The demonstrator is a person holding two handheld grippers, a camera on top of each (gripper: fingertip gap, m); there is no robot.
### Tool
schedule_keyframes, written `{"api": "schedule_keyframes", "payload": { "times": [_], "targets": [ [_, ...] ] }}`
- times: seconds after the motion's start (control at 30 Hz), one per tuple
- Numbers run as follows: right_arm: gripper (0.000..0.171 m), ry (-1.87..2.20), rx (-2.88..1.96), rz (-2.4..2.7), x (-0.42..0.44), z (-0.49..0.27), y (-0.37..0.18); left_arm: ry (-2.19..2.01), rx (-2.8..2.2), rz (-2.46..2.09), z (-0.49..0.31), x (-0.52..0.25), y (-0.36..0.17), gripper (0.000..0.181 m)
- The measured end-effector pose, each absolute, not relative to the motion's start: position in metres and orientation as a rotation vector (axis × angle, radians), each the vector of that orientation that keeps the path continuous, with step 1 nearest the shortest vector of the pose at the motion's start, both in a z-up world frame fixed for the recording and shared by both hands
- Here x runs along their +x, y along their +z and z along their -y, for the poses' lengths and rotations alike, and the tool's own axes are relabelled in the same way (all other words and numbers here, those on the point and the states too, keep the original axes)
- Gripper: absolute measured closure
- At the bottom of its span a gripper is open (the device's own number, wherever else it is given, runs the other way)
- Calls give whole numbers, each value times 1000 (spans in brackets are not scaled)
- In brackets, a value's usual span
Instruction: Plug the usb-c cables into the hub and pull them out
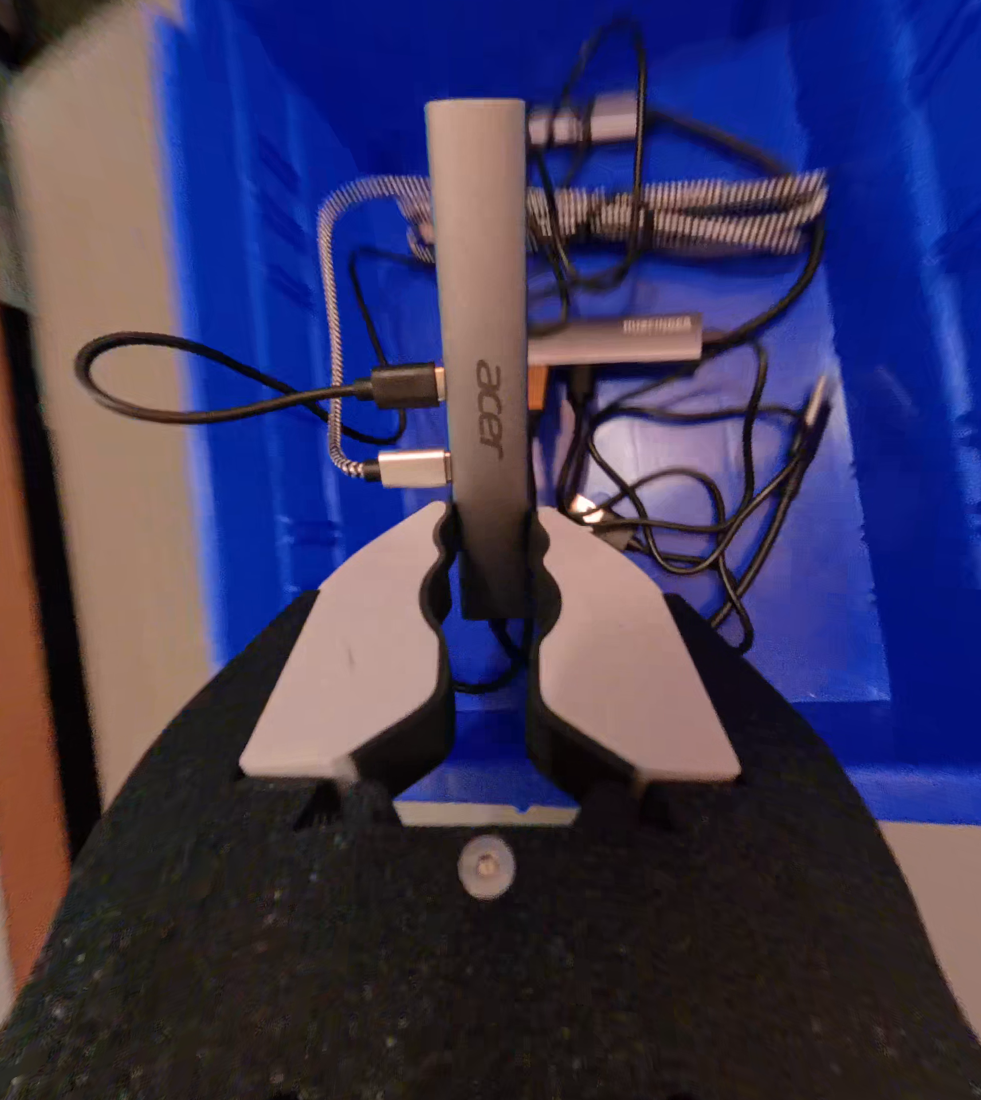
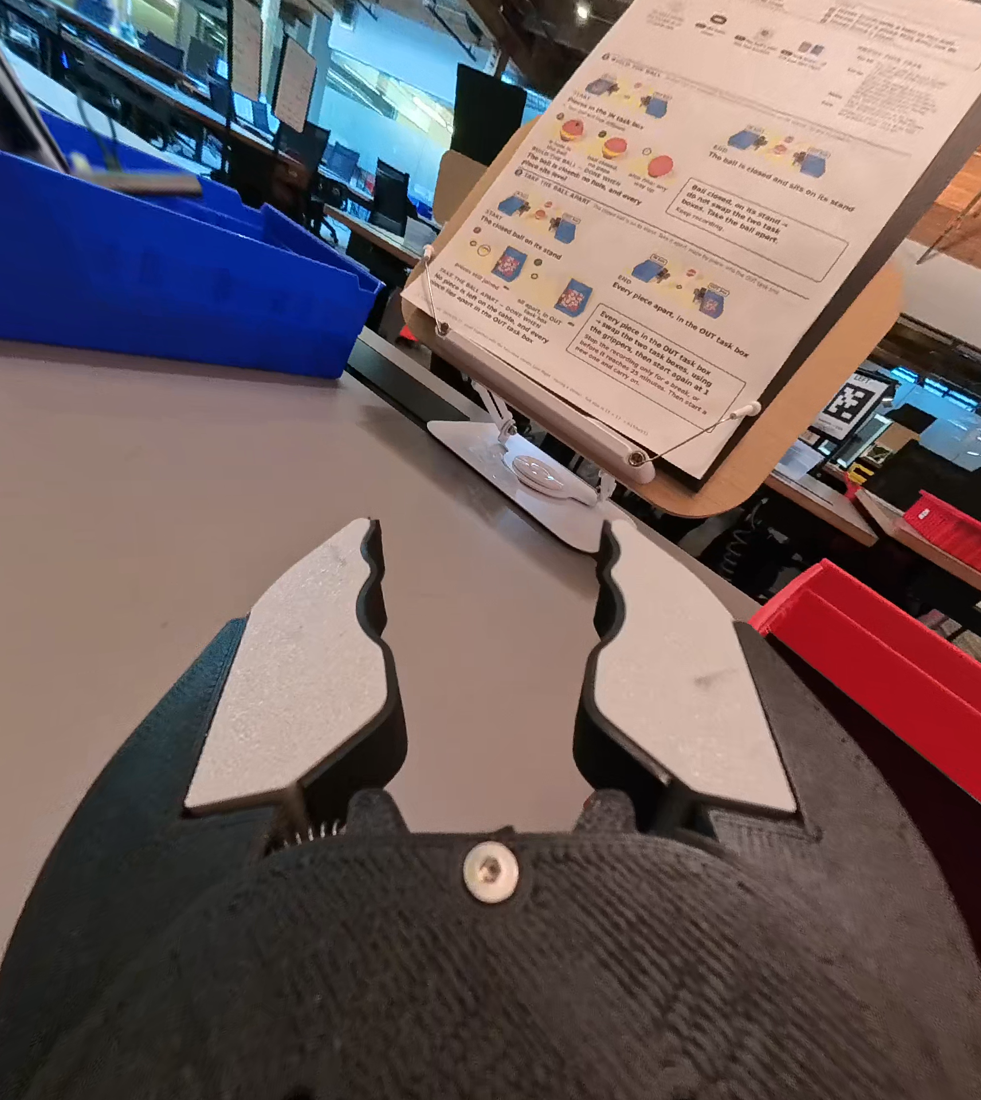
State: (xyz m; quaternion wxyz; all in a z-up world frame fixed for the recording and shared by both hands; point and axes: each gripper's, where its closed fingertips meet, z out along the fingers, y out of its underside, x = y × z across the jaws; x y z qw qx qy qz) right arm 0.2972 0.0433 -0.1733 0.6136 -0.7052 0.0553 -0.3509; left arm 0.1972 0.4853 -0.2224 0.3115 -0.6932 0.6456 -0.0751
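In the left wrist view my left gripper (image 1: 491,521) is shut on the near end of a long grey hub (image 1: 476,286) and holds it above a blue bin (image 1: 250,238). Two USB-C cables are plugged into the hub's left side: a black plug (image 1: 408,385) with a thin black looped cable, and a silver plug (image 1: 413,468) with a braided black-and-white cable (image 1: 330,333). In the right wrist view my right gripper (image 2: 491,536) is open and empty just above the grey table (image 2: 119,476). The held hub shows far off above the blue bin (image 2: 149,183).
The blue bin holds a second grey hub (image 1: 625,342), a coiled braided cable (image 1: 684,217) and loose black cables (image 1: 744,506). In the right wrist view, the blue bin (image 2: 119,280) stands at the left, a document stand with a printed sheet (image 2: 684,238) ahead, and a red bin (image 2: 923,684) at the right.
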Motion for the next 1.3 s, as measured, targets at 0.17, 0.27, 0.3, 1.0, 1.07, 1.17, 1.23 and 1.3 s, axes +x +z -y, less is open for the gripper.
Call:
{"api": "schedule_keyframes", "payload": {
  "times": [0.17, 0.27, 0.3, 1.0, 1.07, 1.17, 1.23, 1.3],
  "targets": [
    [104, -822, -1632, -138, 299, -43, -175, -258, -1502, -1576, -469, 207, -105, 159],
    [105, -809, -1654, -160, 301, -43, -182, -244, -1292, -1532, -445, 207, -34, 159],
    [105, -806, -1657, -173, 303, -42, -183, -240, -1231, -1521, -436, 206, -14, 159],
    [89, -126, -1362, 6, 235, -27, -124, -696, -360, -2039, -178, 128, 35, 159],
    [93, -3, -1294, 60, 217, -17, -101, -729, -310, -2133, -162, 126, 3, 159],
    [101, 122, -1295, 223, 176, -12, -77, -748, -162, -2254, -141, 124, -47, 159],
    [106, 106, -1349, 280, 158, -21, -73, -767, -92, -2307, -127, 125, -73, 159],
    [112, 113, -1448, 362, 142, -33, -86, -793, -44, -2349, -116, 129, -93, 159]
  ]
}}
